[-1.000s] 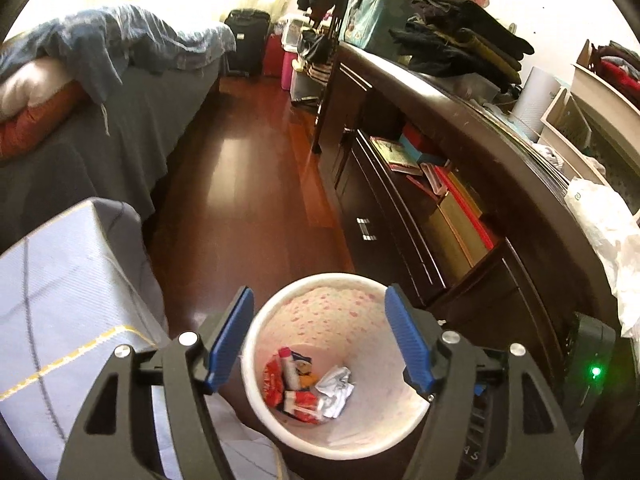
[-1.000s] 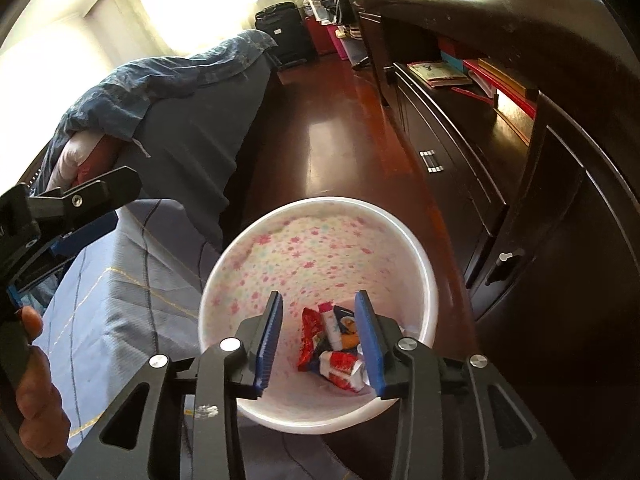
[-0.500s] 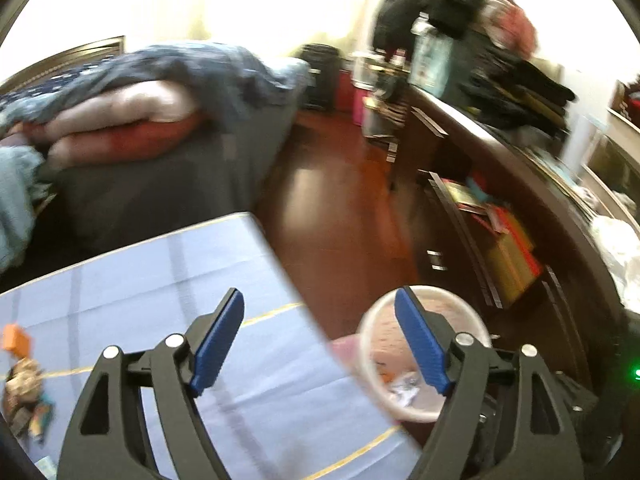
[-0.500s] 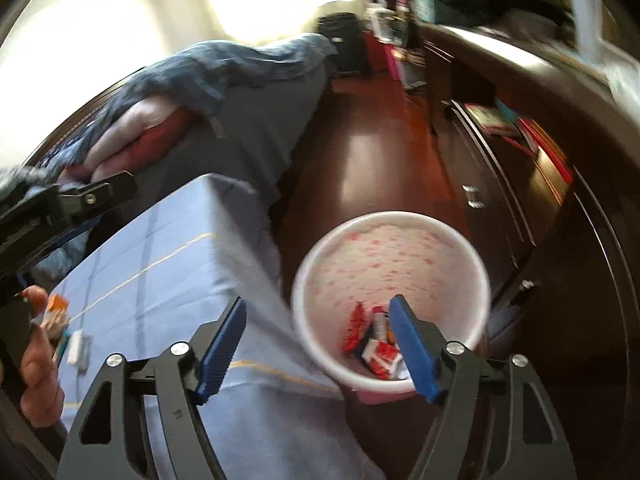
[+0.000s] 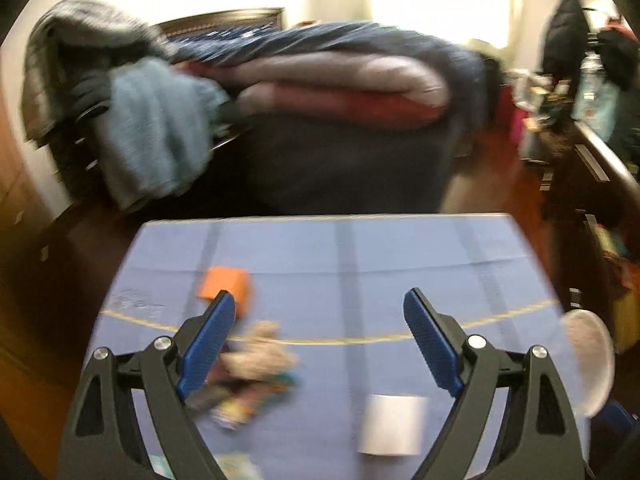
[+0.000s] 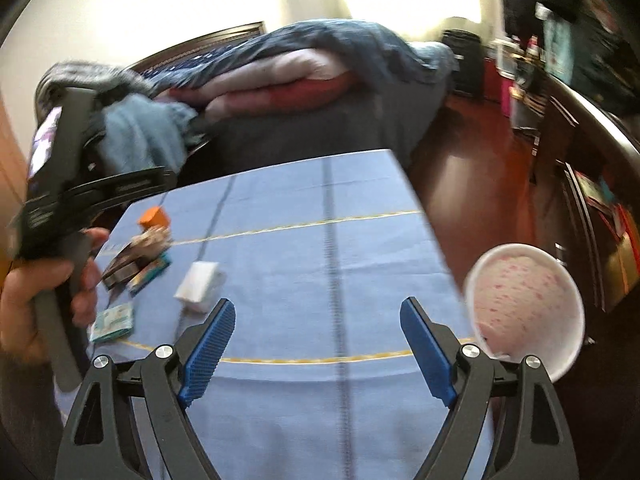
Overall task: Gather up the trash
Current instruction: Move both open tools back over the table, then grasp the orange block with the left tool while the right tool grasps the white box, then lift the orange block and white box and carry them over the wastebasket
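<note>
Trash lies on the blue-clothed table [image 6: 320, 248]: an orange box [image 6: 153, 217], crumpled wrappers [image 6: 150, 240], a white packet [image 6: 199, 281] and a teal packet [image 6: 113, 322]. The left wrist view shows the orange box [image 5: 225, 285], wrappers [image 5: 256, 360] and white packet [image 5: 392, 424], blurred. The white bin with pink spots [image 6: 524, 304] stands off the table's right edge; its rim shows in the left wrist view [image 5: 588, 364]. My left gripper [image 5: 316, 340] is open and empty above the trash. My right gripper [image 6: 316, 344] is open and empty over the table's near side.
A bed with piled blankets [image 6: 312, 76] stands behind the table. A dark dresser [image 6: 592, 152] runs along the right, with red wooden floor [image 6: 472, 168] between. The left gripper's body and the hand holding it [image 6: 52, 240] show at left in the right wrist view.
Both grippers have swung left from over the bin to over the table. The right gripper's jaws have opened wider. The trash on the table has come into view.
</note>
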Demonstrator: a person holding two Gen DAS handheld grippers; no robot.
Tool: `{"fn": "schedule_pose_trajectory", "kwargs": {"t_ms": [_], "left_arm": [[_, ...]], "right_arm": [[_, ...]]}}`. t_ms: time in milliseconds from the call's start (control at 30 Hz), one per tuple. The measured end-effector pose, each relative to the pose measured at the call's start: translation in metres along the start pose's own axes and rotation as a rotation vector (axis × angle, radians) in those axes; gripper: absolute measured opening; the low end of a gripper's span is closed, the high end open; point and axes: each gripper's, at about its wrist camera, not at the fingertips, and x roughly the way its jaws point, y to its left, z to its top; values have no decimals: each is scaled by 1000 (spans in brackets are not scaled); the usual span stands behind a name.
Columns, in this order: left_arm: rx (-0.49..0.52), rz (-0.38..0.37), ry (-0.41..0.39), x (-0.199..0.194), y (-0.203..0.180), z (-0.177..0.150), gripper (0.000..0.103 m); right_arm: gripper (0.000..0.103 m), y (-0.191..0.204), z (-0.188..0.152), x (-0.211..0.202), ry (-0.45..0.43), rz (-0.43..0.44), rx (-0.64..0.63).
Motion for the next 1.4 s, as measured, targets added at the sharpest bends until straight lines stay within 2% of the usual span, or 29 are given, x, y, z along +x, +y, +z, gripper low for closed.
{"fn": "schedule_pose_trajectory", "kwargs": {"t_ms": [133, 233, 367, 467, 567, 667, 700, 733, 800, 867, 967, 1033, 1400], "left_arm": [[-17, 29, 57, 38, 40, 7, 87], [3, 41, 105, 65, 55, 10, 87], [23, 10, 135, 93, 62, 10, 84], [23, -24, 161, 106, 64, 6, 69], [2, -64, 175, 114, 68, 3, 62], [5, -61, 180, 120, 70, 0, 46], [5, -53, 178, 120, 70, 0, 38], [9, -44, 170, 120, 71, 0, 36], [-3, -66, 169, 119, 75, -1, 36], [-28, -87, 165, 116, 79, 0, 35], [-42, -85, 147, 110, 84, 1, 35], [-47, -90, 138, 105, 87, 1, 36], [-59, -100, 66, 56, 91, 0, 36]], "right_arm": [[84, 36, -1, 15, 20, 29, -64], [84, 59, -2, 30, 42, 42, -94], [84, 84, -4, 56, 89, 55, -103], [84, 95, -4, 75, 122, 52, -102], [84, 102, -3, 90, 138, 47, -91], [84, 109, -2, 101, 150, 45, -87], [84, 112, -2, 103, 151, 46, -87], [84, 115, -1, 106, 151, 42, -89], [83, 123, -1, 112, 153, 32, -97], [76, 127, -1, 117, 156, 23, -107], [59, 133, -2, 119, 155, -5, -125], [44, 135, -2, 119, 150, -21, -137], [43, 127, -3, 99, 121, 0, -140]]}}
